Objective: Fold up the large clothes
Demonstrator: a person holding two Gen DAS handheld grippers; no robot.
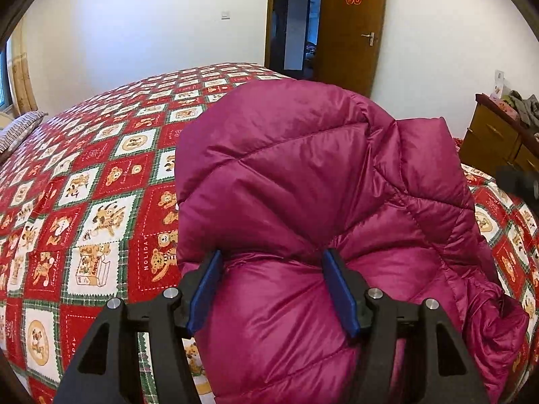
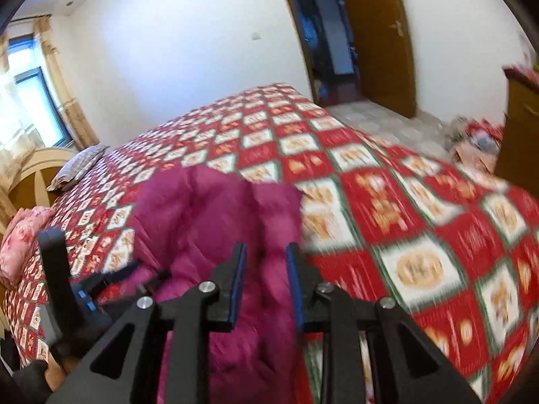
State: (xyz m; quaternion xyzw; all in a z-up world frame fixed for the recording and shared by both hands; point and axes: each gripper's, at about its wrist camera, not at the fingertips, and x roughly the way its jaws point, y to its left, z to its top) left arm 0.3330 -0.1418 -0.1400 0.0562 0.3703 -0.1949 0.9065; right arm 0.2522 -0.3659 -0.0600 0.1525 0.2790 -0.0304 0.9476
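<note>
A puffy magenta down jacket [image 1: 303, 168] lies bunched and folded over on the bed's red checked cover [image 1: 101, 168]. My left gripper [image 1: 274, 256] has its blue pads on either side of a thick fold at the jacket's near end, and the fabric bulges and creases against both pads. In the blurred right wrist view the jacket [image 2: 202, 208] lies below and ahead of my right gripper [image 2: 266, 252]. Its pads stand a narrow gap apart and grip nothing. The left gripper's black body [image 2: 84, 293] shows at the jacket's left side.
A striped pillow [image 2: 77, 165] and a pink folded quilt [image 2: 20, 242] lie by the headboard [image 2: 37, 175]. A wooden dresser [image 1: 498, 141] stands to the right of the bed. Beyond the bed a brown door [image 1: 350, 33] stands open. Clutter [image 2: 471, 141] lies on the floor.
</note>
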